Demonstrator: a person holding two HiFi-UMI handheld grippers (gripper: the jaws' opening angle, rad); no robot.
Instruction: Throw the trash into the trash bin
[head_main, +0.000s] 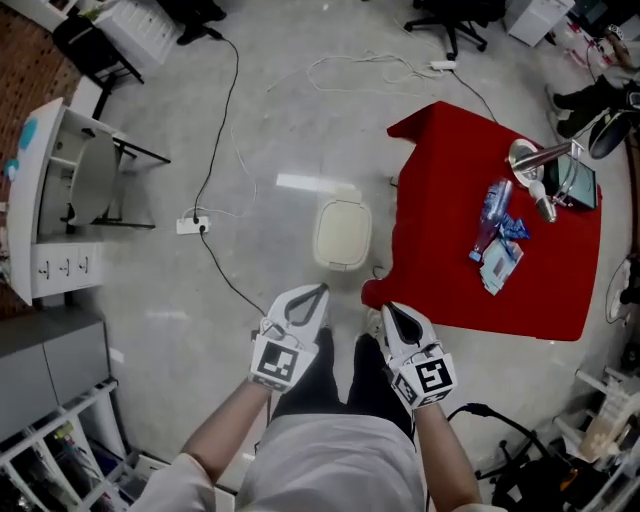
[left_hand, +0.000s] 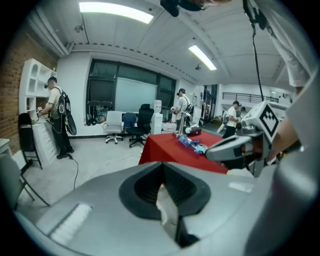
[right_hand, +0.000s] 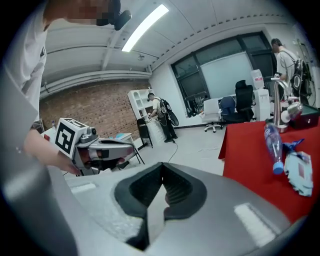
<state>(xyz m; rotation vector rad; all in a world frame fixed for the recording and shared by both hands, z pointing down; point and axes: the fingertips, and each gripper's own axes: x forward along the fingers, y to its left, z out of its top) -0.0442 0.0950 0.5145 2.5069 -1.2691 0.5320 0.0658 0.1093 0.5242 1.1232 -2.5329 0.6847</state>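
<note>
Looking down through the head view, I see the left gripper and right gripper side by side, the trash bin on the floor just ahead, and the bottle and wrappers lying on the red bench beside it. Left gripper view: fingers clenched together, empty. Right gripper view: fingers likewise clenched on nothing.

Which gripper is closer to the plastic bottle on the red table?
Right. The right gripper is at the red table's corner, short of the bottle; the left gripper is farther left.
</note>
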